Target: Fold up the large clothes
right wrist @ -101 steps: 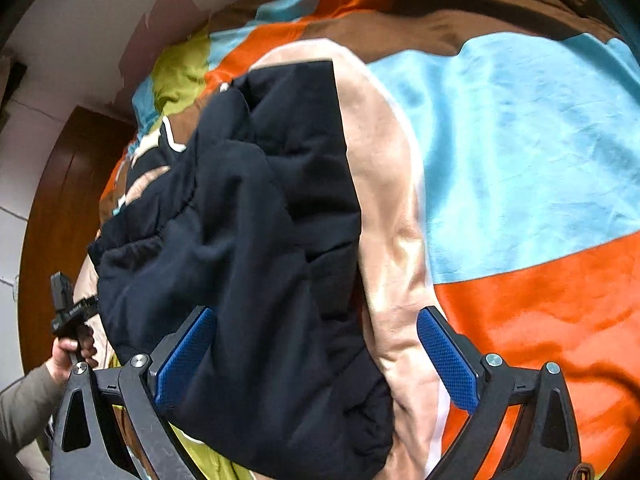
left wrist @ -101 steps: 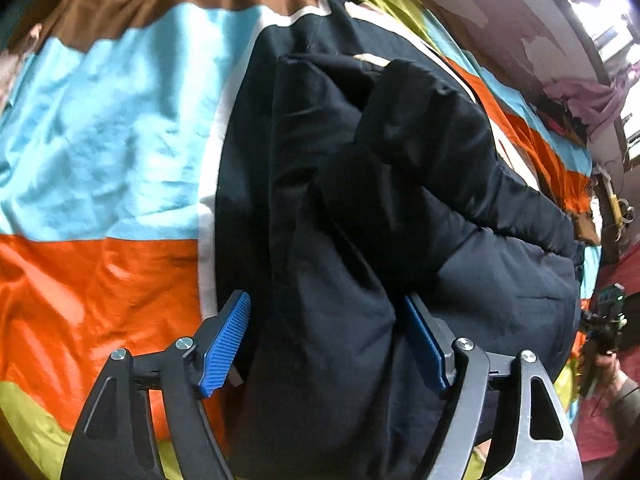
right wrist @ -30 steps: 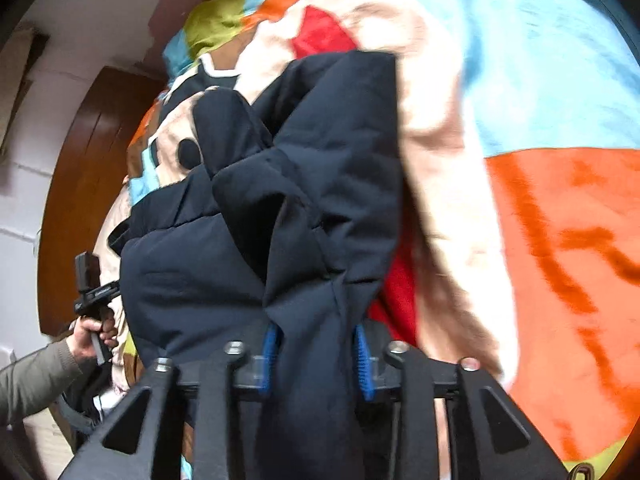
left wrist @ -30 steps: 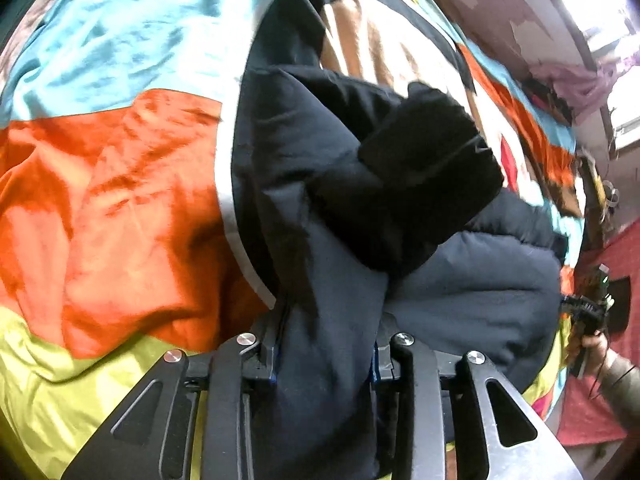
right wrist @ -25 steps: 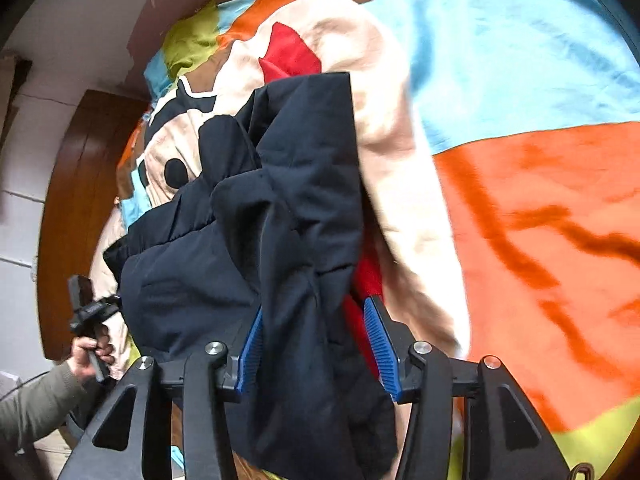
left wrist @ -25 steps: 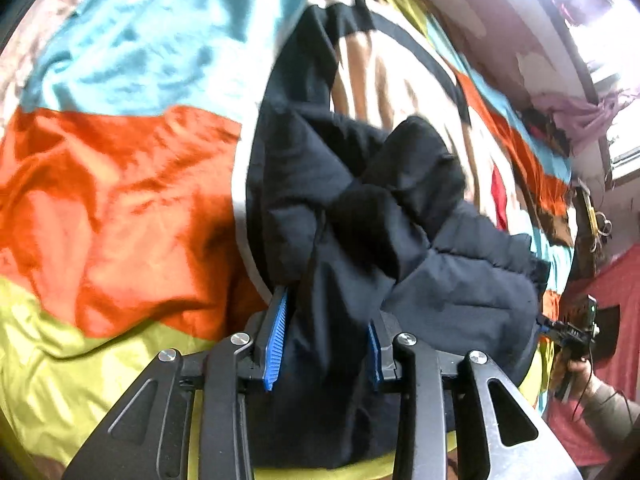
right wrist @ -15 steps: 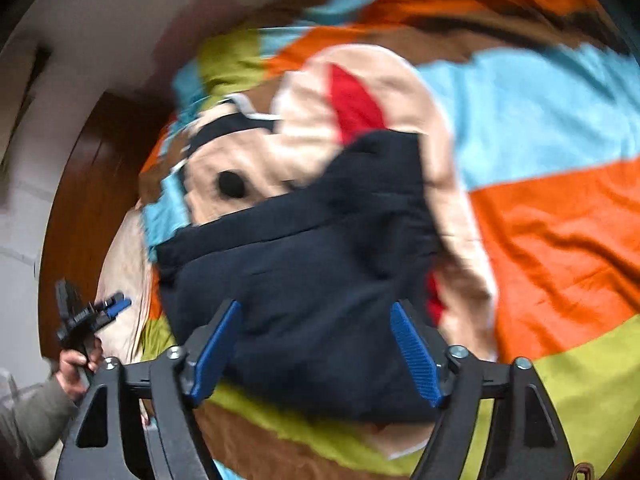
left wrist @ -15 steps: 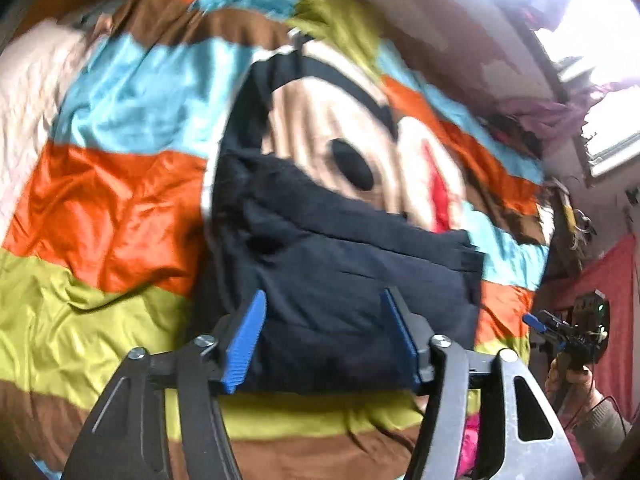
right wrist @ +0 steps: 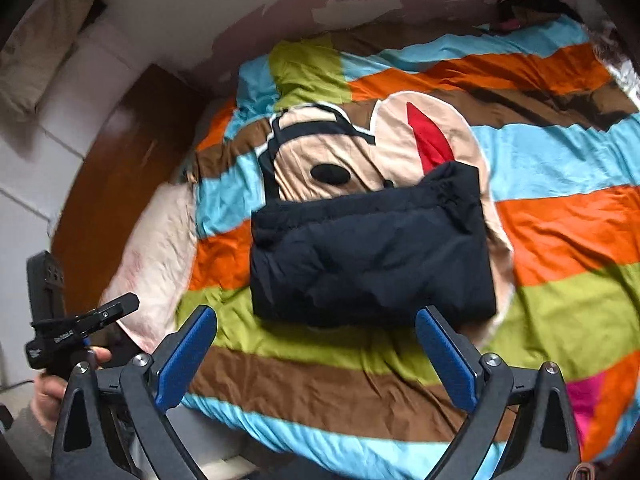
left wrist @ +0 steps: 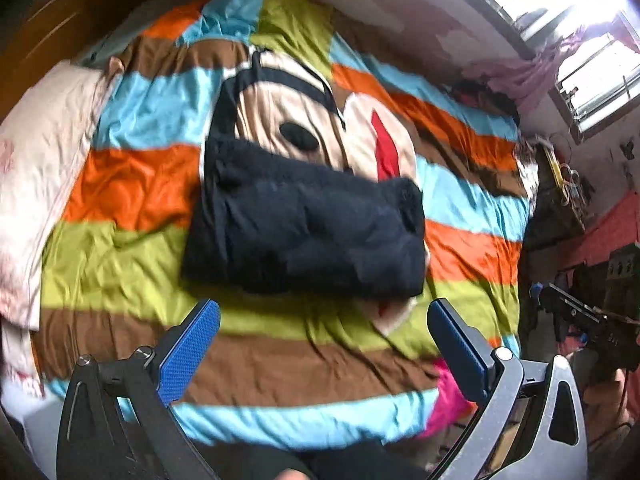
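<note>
Jacket (right wrist: pixel 372 256) lies folded square on the bed (right wrist: pixel 560 304), at 12 o'clock from both grippers; left gripper (left wrist: pixel 324 344) and right gripper (right wrist: pixel 316 344) hang wide, empty, fold apparently done.

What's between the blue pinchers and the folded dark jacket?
Only striped bedspread. In the right wrist view, green and brown stripes lie between the open right gripper and the jacket; nothing else sits there.

Both tongs (left wrist: pixel 323 346) (right wrist: pixel 316 350) have black, triangle-cutout arms with silver screws and textured blue pads (left wrist: pixel 188 350). A bare hand (right wrist: pixel 48 390) in a grey sleeve (right wrist: pixel 24 440) grips the black handle.
</note>
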